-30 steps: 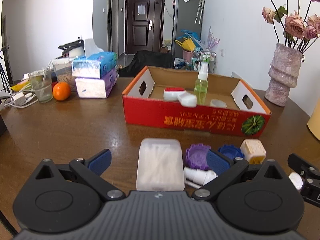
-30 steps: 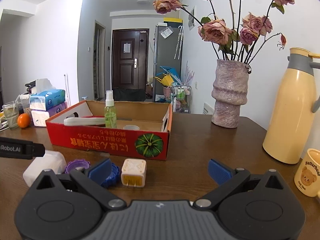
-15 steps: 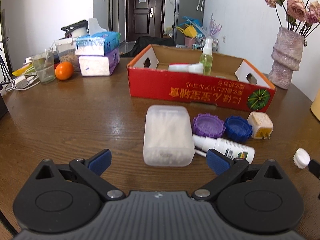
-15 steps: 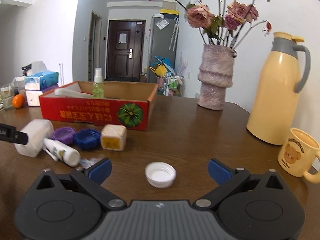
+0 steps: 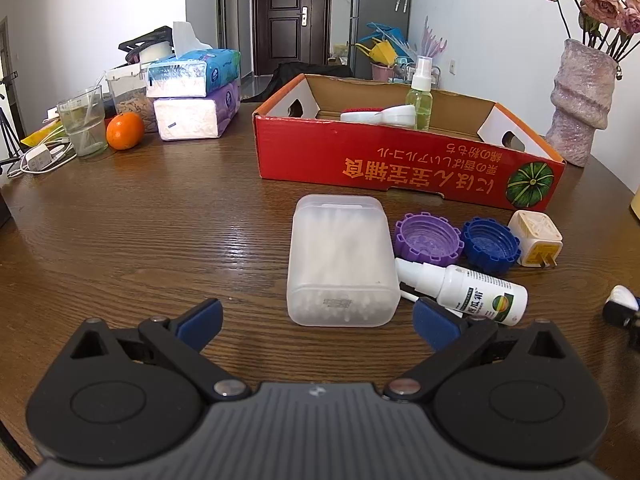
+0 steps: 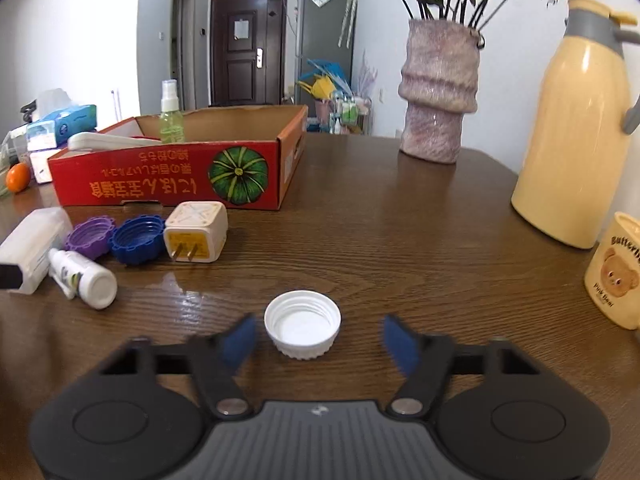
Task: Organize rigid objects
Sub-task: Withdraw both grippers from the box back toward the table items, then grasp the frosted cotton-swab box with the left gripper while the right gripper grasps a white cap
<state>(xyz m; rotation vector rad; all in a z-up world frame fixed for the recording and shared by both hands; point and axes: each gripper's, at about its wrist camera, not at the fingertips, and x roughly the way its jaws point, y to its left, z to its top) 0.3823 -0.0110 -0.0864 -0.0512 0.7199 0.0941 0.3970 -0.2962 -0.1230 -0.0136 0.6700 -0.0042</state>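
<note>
Now right claw (image 6: 316, 338) around white cap (image 6: 302, 324)

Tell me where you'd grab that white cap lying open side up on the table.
Grip the white cap by its ribbed side wall, a finger on each opposite side, coming down from the near side. It lies flat, open end up, clear all round. The right gripper straddles it; its fingers have just been closing, not yet touching.

Wood table (image 5: 160, 216) w/ box (image 5: 400, 160), caps (image 5: 428, 236), misc.
</note>
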